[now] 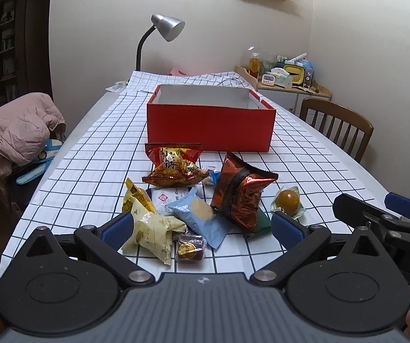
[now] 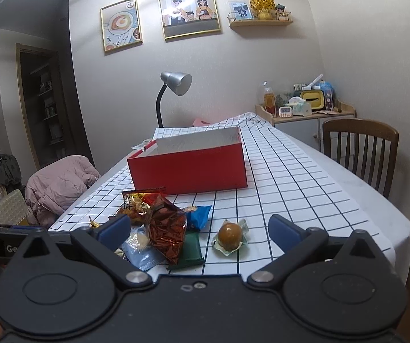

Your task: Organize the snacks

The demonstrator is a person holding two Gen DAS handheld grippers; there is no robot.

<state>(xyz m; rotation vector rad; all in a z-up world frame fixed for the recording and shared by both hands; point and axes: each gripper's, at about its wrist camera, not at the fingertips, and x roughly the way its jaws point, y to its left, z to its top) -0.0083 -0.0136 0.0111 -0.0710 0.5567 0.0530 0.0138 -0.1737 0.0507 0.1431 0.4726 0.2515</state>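
Note:
A pile of snack packets lies on the checked tablecloth before an open red box (image 1: 210,125) (image 2: 189,171). Among them are a red-gold packet (image 1: 173,165), a crinkled red-brown bag (image 1: 240,195) (image 2: 166,228), a light blue wrapper (image 1: 200,217), a cream packet (image 1: 150,231) and a clear-wrapped brown ball (image 1: 288,201) (image 2: 229,235). My left gripper (image 1: 202,227) stands open above the near side of the pile, holding nothing. My right gripper (image 2: 199,230) is open too, over the brown ball and a green packet (image 2: 190,250). The right gripper's fingers (image 1: 376,214) show at the right in the left wrist view.
A grey desk lamp (image 1: 166,30) stands behind the box. A wooden chair (image 1: 336,125) is at the table's right side, and a pink jacket (image 1: 16,134) hangs over a chair on the left. A cluttered cabinet (image 2: 307,114) sits in the far corner.

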